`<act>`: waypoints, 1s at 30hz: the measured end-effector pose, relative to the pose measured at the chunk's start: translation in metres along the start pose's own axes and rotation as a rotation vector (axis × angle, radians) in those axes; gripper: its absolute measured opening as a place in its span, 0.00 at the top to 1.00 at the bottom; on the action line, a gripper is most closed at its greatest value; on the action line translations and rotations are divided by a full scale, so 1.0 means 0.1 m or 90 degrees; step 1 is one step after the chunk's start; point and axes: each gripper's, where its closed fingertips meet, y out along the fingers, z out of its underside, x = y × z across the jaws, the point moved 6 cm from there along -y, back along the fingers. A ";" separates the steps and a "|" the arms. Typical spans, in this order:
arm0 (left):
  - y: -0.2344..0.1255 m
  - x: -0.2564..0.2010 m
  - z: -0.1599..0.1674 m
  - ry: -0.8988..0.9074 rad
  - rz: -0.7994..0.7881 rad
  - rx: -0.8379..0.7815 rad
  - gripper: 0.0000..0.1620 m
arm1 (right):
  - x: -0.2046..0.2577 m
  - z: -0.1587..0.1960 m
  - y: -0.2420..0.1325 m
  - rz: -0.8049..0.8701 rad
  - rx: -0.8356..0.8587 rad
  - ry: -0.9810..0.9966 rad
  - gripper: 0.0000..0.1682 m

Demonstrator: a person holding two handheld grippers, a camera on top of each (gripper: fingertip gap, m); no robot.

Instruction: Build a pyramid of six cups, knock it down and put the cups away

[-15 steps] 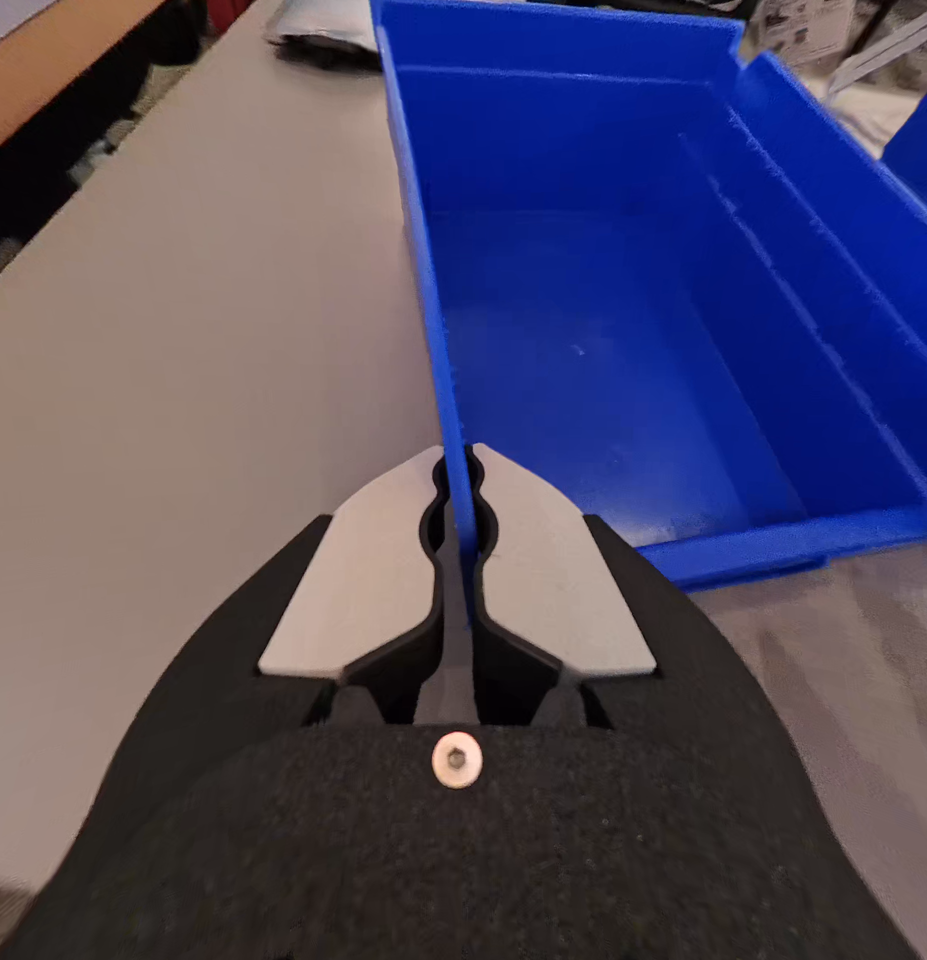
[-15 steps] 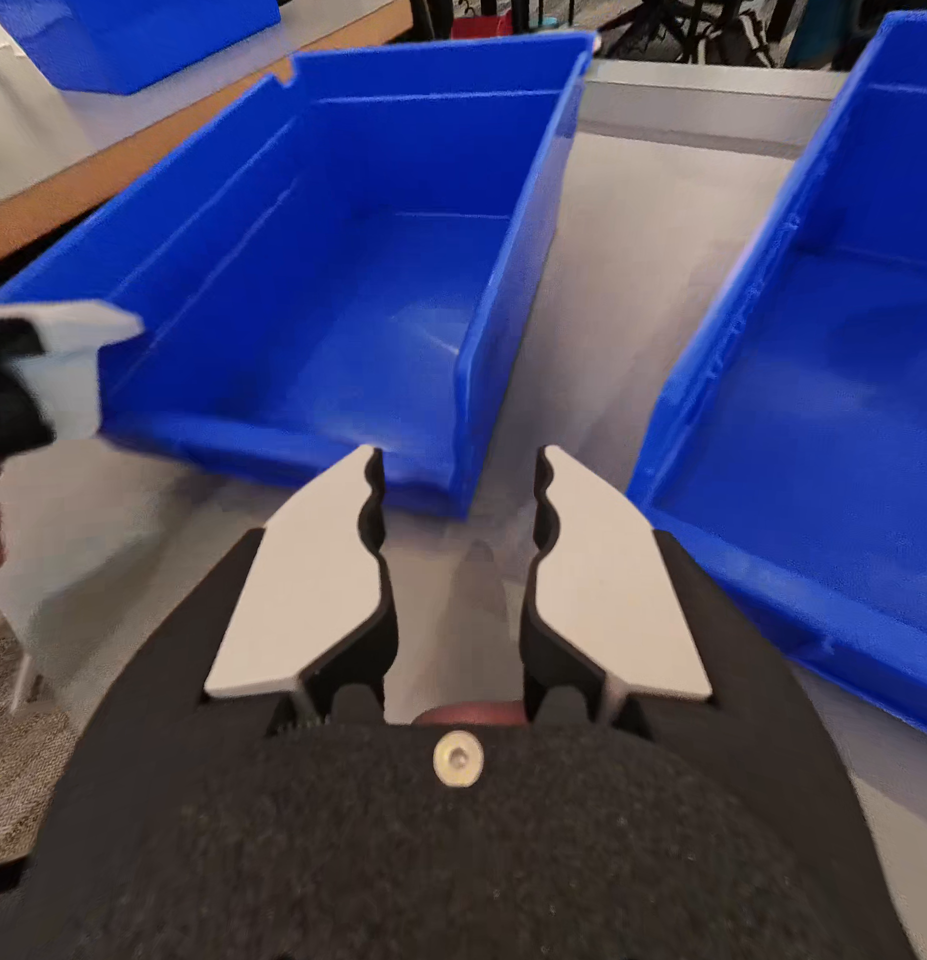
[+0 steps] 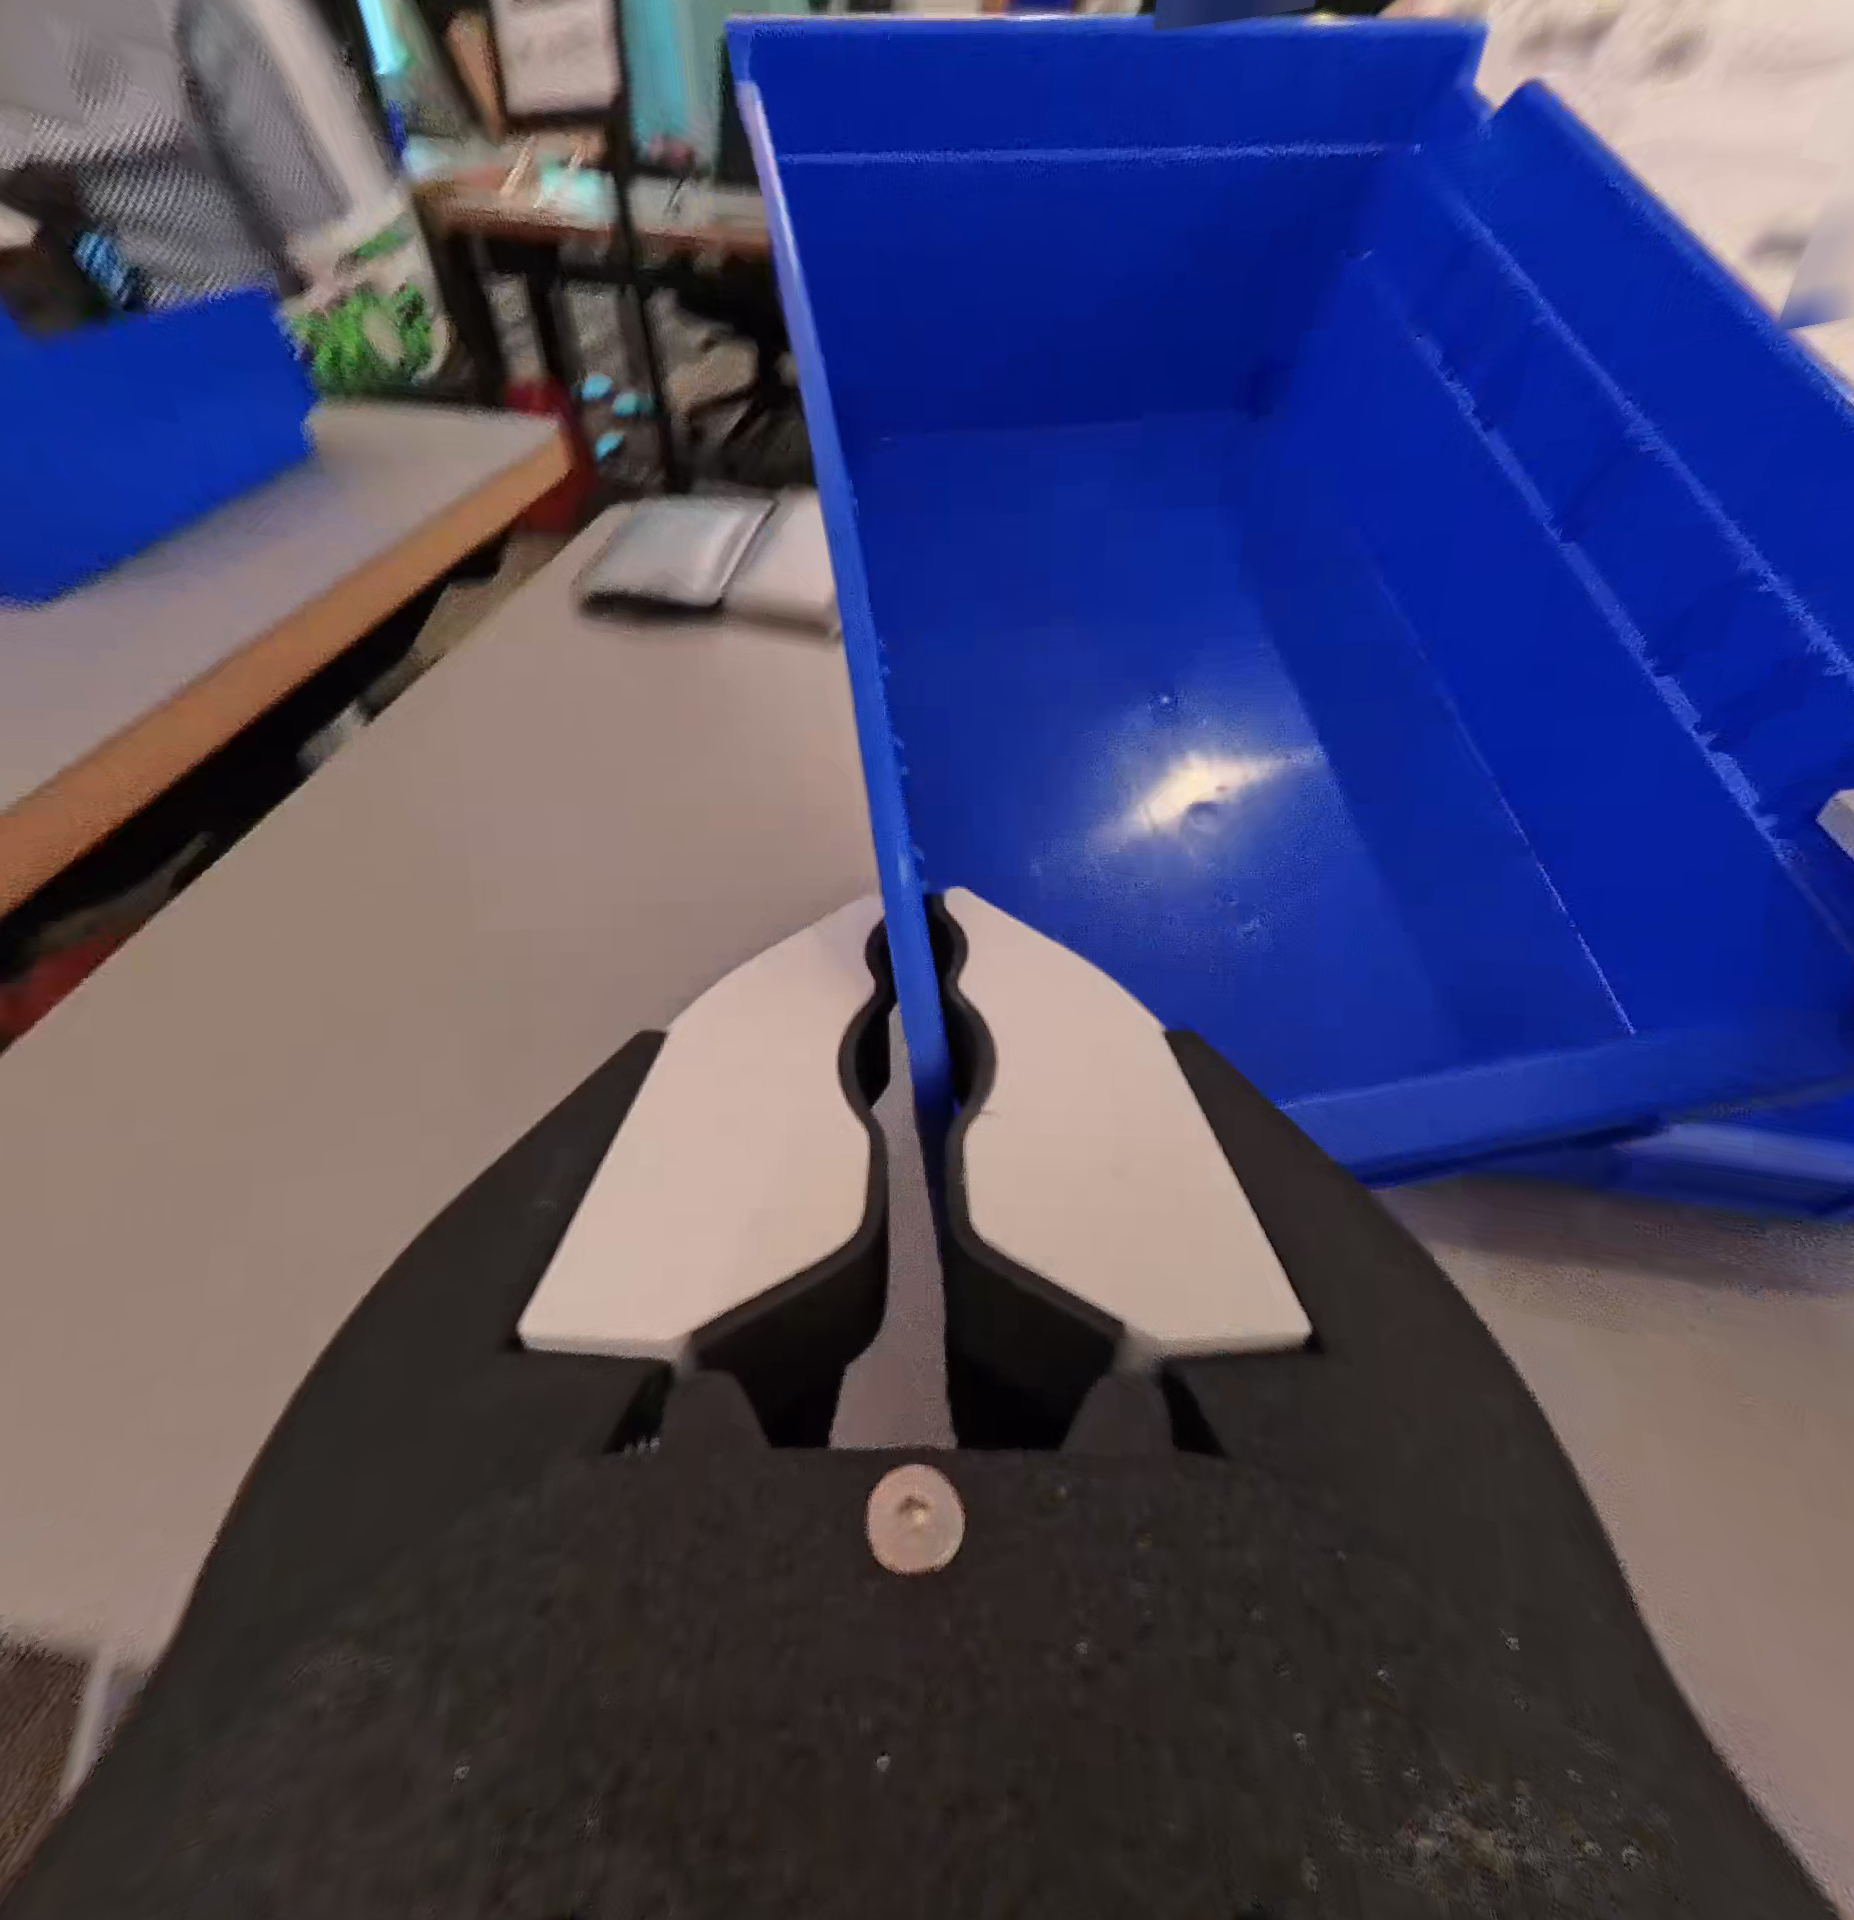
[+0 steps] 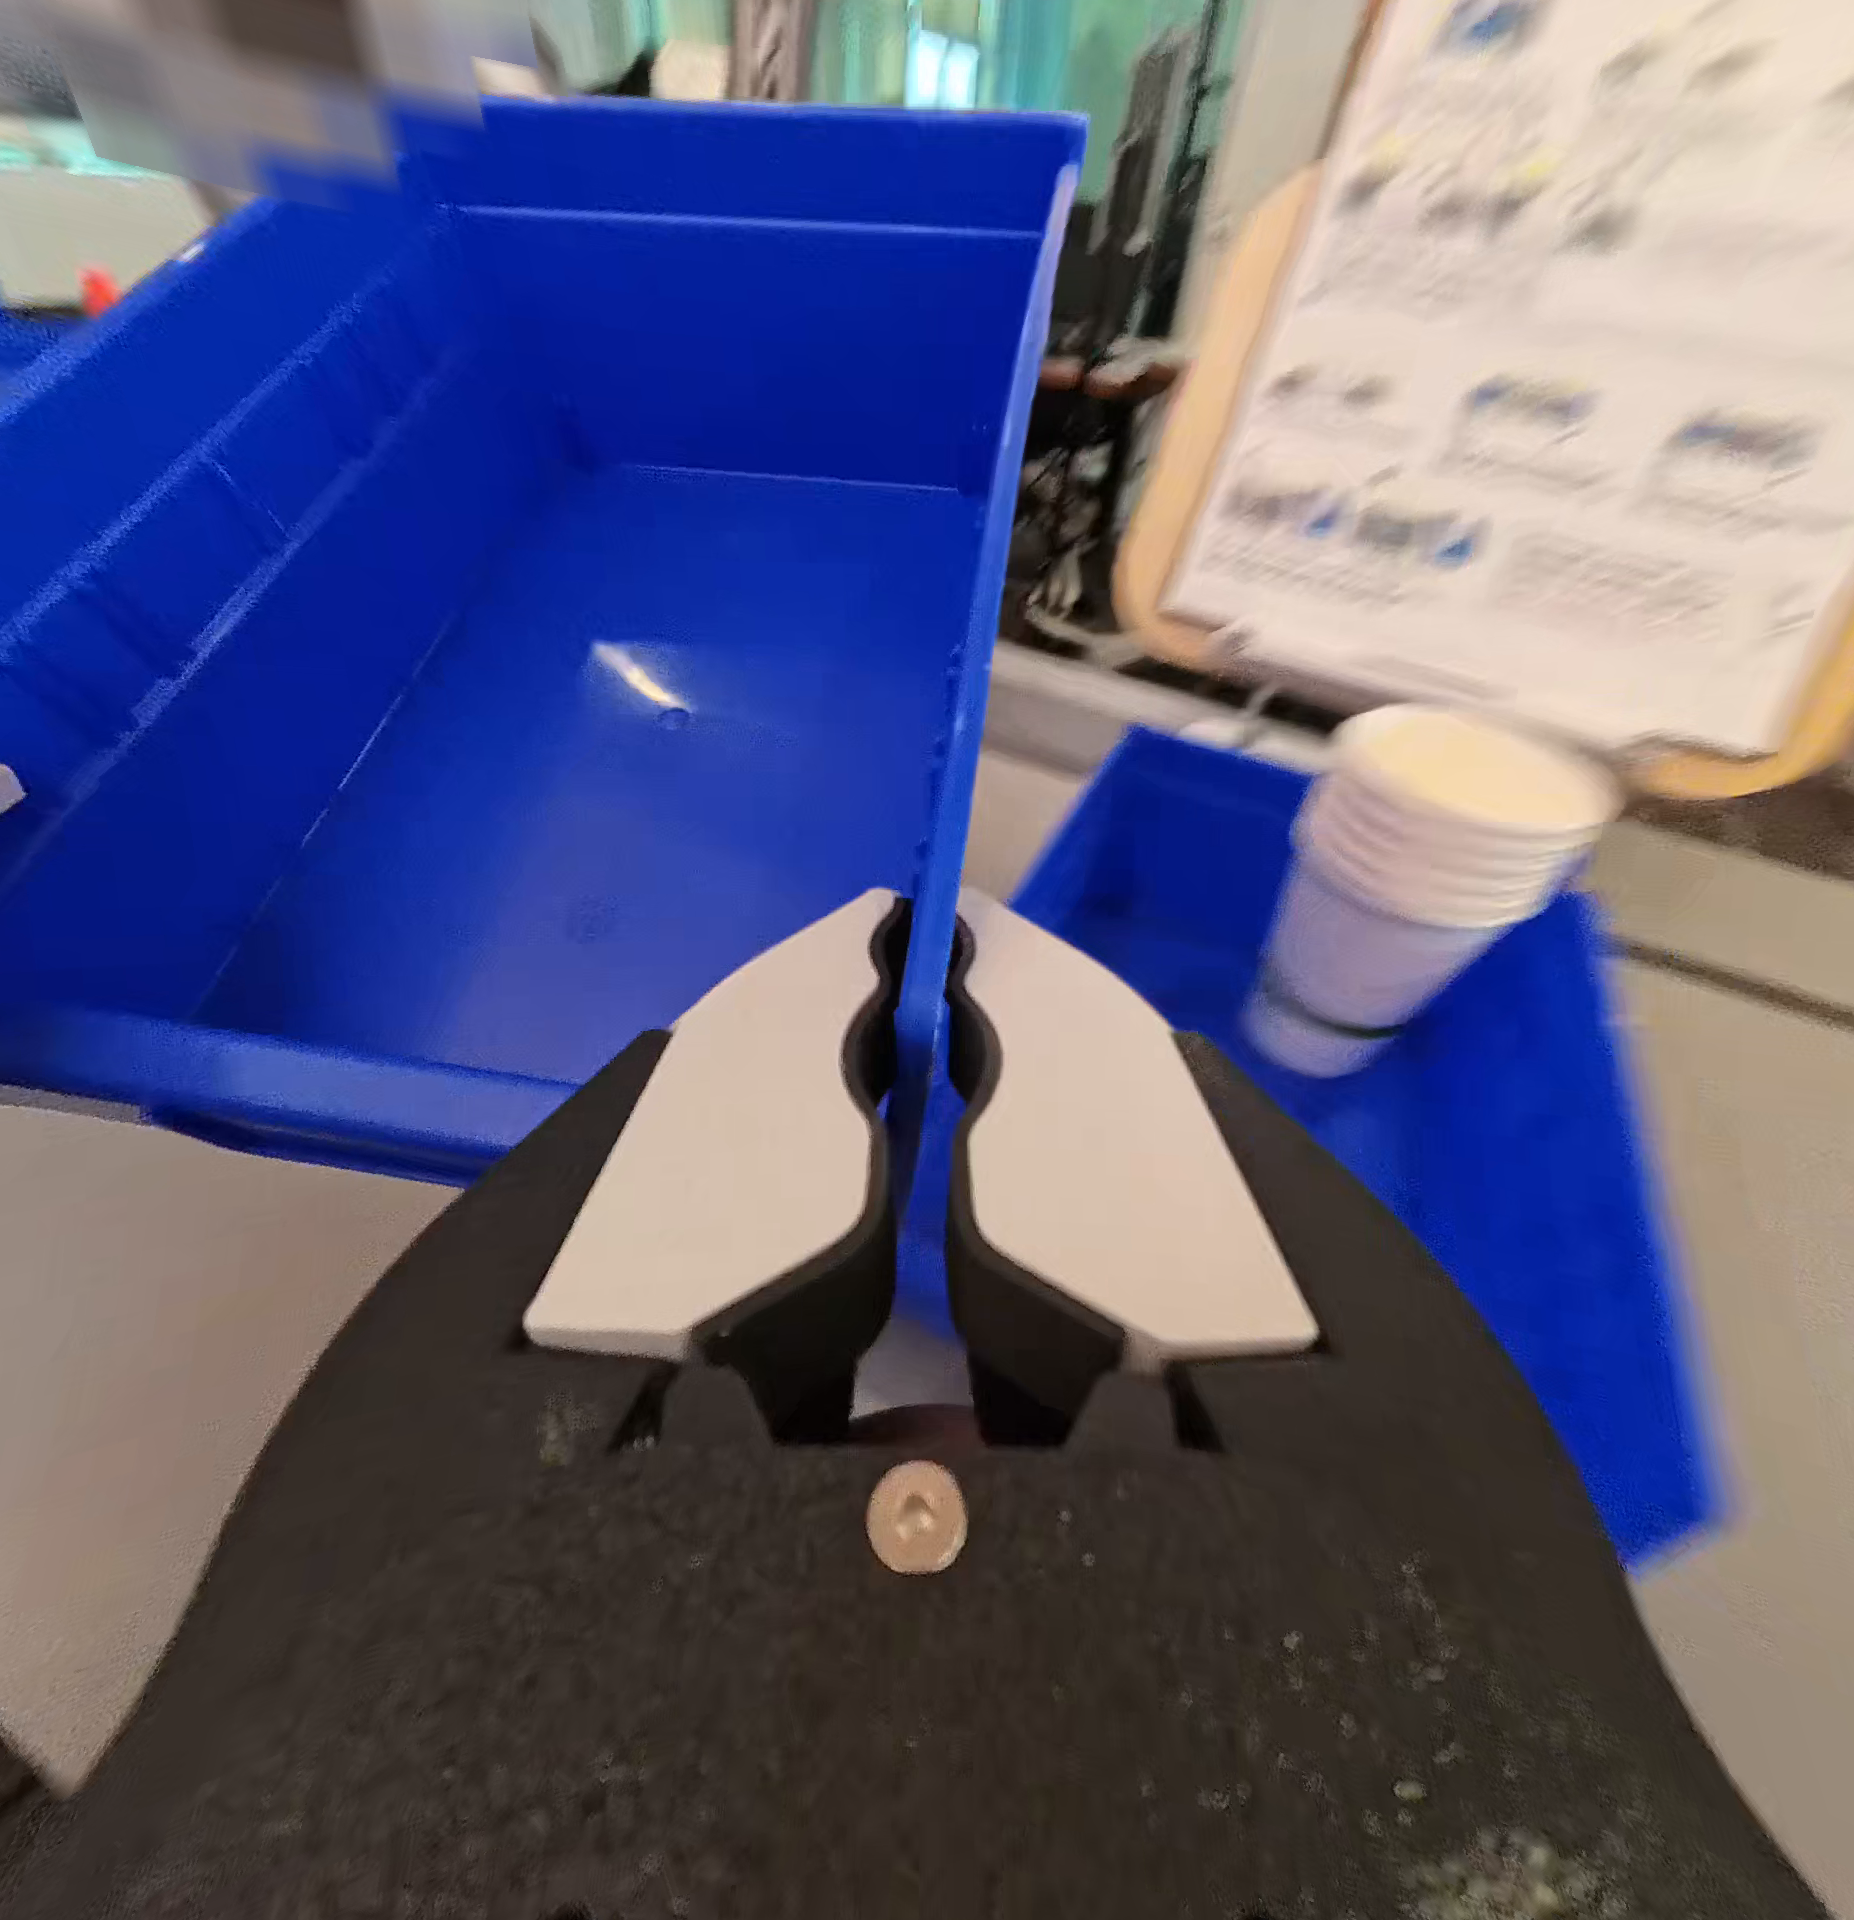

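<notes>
An empty blue bin [image 3: 1162, 582] is held between both grippers and tilted up off the grey table. My left gripper [image 3: 918, 914] is shut on the bin's left side wall. My right gripper [image 4: 928, 914] is shut on the same bin's [image 4: 611, 644] right side wall. A nested stack of white paper cups [image 4: 1422, 873] leans inside a second blue bin [image 4: 1505, 1174] to the right of the held one. The tip of the other gripper shows at the edge of each view.
The grey table [image 3: 466, 935] lies below the bin. A third blue bin [image 3: 112, 447] sits on a neighbouring table at the left. A flat grey pouch [image 3: 674, 556] lies at the table's far end. A poster board [image 4: 1546, 364] leans behind the cups.
My right gripper went from open beside the bin to shut on its right wall. The bin has been lifted and tilted, and both views now look higher into the room.
</notes>
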 end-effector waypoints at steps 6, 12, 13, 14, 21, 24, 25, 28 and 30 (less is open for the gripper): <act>0.43 -1.95 -0.57 0.077 0.173 -0.018 0.98 | -1.91 -0.22 -0.71 0.174 -0.010 0.012 0.98; 0.70 -3.93 -0.15 0.113 0.260 0.036 0.98 | -3.61 0.42 -1.34 0.285 0.092 0.046 0.98; 0.75 -4.16 0.00 0.113 0.267 0.055 0.98 | -3.81 0.57 -1.38 0.290 0.113 0.056 0.98; 0.81 -4.36 0.16 0.112 0.273 0.079 0.98 | -3.98 0.72 -1.41 0.288 0.138 0.065 0.98; 1.13 -4.95 0.90 0.118 0.280 0.202 0.97 | -4.56 1.44 -1.30 0.252 0.241 0.101 0.98; 1.17 -4.99 0.98 0.130 0.277 0.207 0.97 | -4.62 1.61 -1.25 0.235 0.238 0.132 0.98; 1.18 -5.00 1.00 0.133 0.276 0.205 0.97 | -4.63 1.67 -1.25 0.231 0.240 0.136 0.98; 1.18 -5.02 1.02 0.146 0.277 0.189 0.96 | -4.66 1.79 -1.25 0.220 0.212 0.165 0.98; 1.16 -5.05 1.04 0.147 0.290 0.182 0.92 | -4.68 1.80 -1.26 0.213 0.191 0.177 0.98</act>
